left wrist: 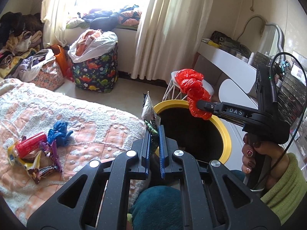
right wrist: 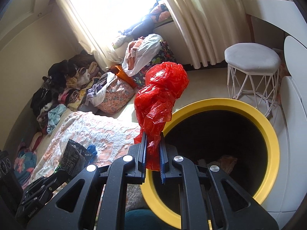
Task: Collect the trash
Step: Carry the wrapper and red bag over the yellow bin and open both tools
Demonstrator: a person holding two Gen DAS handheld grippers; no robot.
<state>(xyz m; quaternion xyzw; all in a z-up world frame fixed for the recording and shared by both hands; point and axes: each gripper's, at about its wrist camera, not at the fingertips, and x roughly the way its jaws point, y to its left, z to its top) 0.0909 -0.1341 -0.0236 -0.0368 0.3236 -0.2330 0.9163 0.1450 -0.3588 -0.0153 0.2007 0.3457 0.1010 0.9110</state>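
The left gripper pinches a wrapper beside the yellow-rimmed bin. The right gripper clamps a red bag over the bin's rim. More trash lies on the bed.

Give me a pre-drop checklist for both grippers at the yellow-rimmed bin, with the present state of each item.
1. Right gripper shut on the red plastic bag: ok.
2. Left gripper shut on the snack wrapper: ok.
3. Red plastic bag above the mouth of the yellow-rimmed bin: ok in the left wrist view, where it hangs over the far rim.
4. Snack wrapper above the mouth: cannot tell; it sits at the near left rim, beside the bed.
5. Room in the bin: ok, only a few items show at the bottom.
6. Trash left on the bed: not ok; red can, blue bag and wrappers remain.
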